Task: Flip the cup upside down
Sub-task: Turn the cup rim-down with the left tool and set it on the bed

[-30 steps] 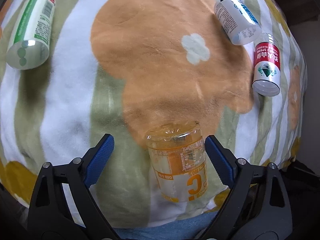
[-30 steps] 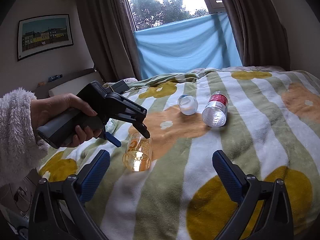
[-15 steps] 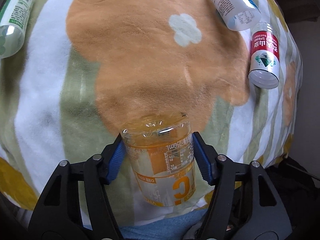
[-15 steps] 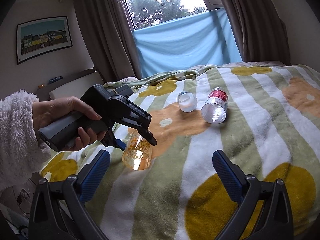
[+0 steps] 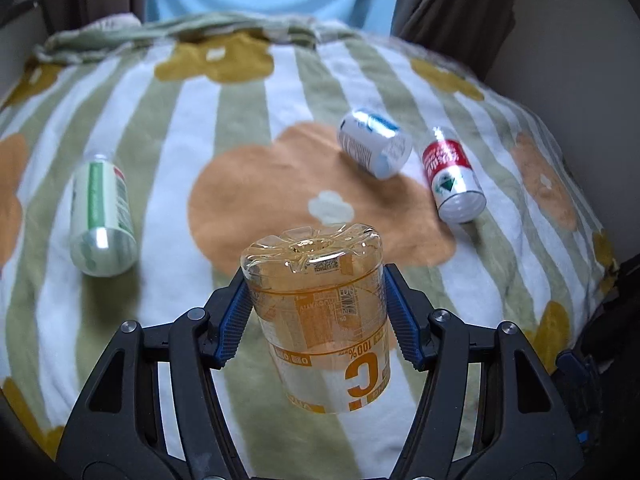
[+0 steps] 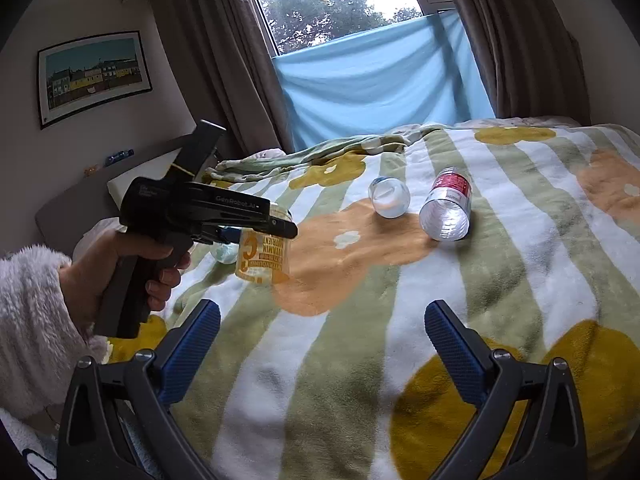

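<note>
The cup (image 5: 324, 320) is clear plastic with an orange label. My left gripper (image 5: 316, 312) is shut on its sides, blue pads (image 5: 236, 320) pressing both flanks. The cup's base points up and away from me, its mouth down toward the blanket. In the right wrist view the cup (image 6: 262, 256) hangs in the left gripper (image 6: 280, 228) just above the striped blanket (image 6: 360, 320), roughly upright with base on top. My right gripper (image 6: 320, 340) is open and empty, low over the near part of the bed.
Three cut bottle cups lie on their sides on the blanket: a green-labelled one (image 5: 100, 220) at left, a white and blue one (image 5: 374, 148) and a red-labelled one (image 5: 454, 176) at right. Curtains and a blue cloth (image 6: 380, 80) hang behind the bed.
My left gripper closed on the cup, lifted it off the blanket and tilted level, so the cup now stands base up. The right gripper stayed open and nearly still.
</note>
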Demonstrator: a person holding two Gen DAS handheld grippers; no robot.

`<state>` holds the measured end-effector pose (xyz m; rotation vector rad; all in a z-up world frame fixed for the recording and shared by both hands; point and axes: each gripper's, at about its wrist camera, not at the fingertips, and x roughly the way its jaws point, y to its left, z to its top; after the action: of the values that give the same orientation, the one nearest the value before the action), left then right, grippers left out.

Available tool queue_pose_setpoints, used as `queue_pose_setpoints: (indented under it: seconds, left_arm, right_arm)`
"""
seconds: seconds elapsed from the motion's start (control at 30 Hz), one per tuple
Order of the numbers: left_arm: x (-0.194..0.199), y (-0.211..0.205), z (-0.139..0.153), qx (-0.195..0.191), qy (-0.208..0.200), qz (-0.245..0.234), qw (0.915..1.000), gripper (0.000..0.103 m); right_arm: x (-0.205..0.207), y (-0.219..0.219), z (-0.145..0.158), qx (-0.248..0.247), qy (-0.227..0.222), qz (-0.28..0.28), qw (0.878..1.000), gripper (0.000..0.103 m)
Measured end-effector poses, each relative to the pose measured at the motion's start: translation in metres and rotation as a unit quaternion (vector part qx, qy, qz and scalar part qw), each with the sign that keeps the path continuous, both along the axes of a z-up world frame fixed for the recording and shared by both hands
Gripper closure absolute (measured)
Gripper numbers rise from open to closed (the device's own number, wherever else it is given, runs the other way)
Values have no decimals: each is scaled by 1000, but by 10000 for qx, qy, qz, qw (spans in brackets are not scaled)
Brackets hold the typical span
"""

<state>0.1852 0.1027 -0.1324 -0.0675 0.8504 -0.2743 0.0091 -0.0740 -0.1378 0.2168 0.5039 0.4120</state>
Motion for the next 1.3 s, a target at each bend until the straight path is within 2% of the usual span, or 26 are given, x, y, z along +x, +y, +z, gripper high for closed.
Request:
queue_pose_setpoints:
  seconds: [0.07, 0.13, 0.27, 0.33, 0.67, 0.8, 1.07, 1.13, 1.2, 1.3]
  left_arm:
    - [-14, 11, -3, -42, -432, 74, 9990, 43]
    - [-26, 17, -10, -47, -641, 124, 9979, 43]
    - [-45, 24, -26, 237, -1130, 190, 9931, 43]
    - [-52, 26, -34, 142, -1269, 226, 9916, 43]
    - [-67, 31, -49, 66, -1270, 123, 9918, 43]
    - [-74, 32, -54, -7, -1155, -38, 9933, 47]
    - [-77, 25, -56, 180, -1102, -131, 9937, 46]
    - [-75, 24, -58, 270, -990, -114, 9947, 42]
    - [-75, 23, -59, 386, -952, -68, 9947, 18]
    - [-82, 23, -56, 399, -1151, -57, 9925, 0]
  right_arm:
    - [3, 6, -2, -41, 98, 60, 9999, 1]
    - [4, 11, -3, -40, 171, 103, 9998, 1]
    - [4, 17, -8, -18, 283, 183, 9994, 1]
    - [4, 21, -10, -59, 370, 236, 9990, 1]
    - [5, 33, -16, -121, 518, 324, 9981, 1]
    - [8, 36, -20, -107, 581, 360, 9976, 1]
    - [12, 40, -22, -130, 616, 413, 9972, 1]
    - [12, 41, -23, -139, 612, 419, 9971, 1]
    - [12, 42, -23, -142, 615, 424, 9971, 1]
    - [12, 44, -23, -156, 615, 432, 9971, 1]
